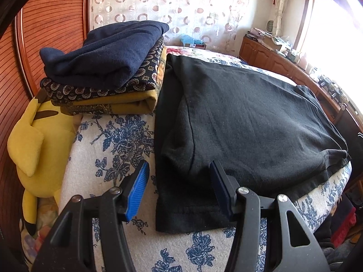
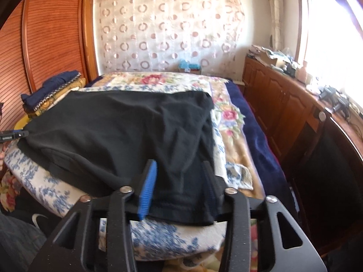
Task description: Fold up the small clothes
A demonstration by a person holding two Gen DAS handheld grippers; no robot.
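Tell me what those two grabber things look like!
Both look alike. The left gripper and the right gripper each have a matte black frame with triangle-shaped holes, round silver bolts at the joints, and two flat fingers lined with bright blue ridged rubber pads. No cables or sleeves show.

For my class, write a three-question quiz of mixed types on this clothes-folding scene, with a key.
1. True or false: the black garment lies spread on the blue floral cover.
2. What tops the folded pile? A) navy blue fabric B) red towel C) white shirt
3. Fill in: the yellow plush toy sits at the bed's ____ side in the left wrist view.

Key:
1. True.
2. A, the navy blue fabric.
3. Left.

The left gripper and right gripper both stand open over the garment's near hem.
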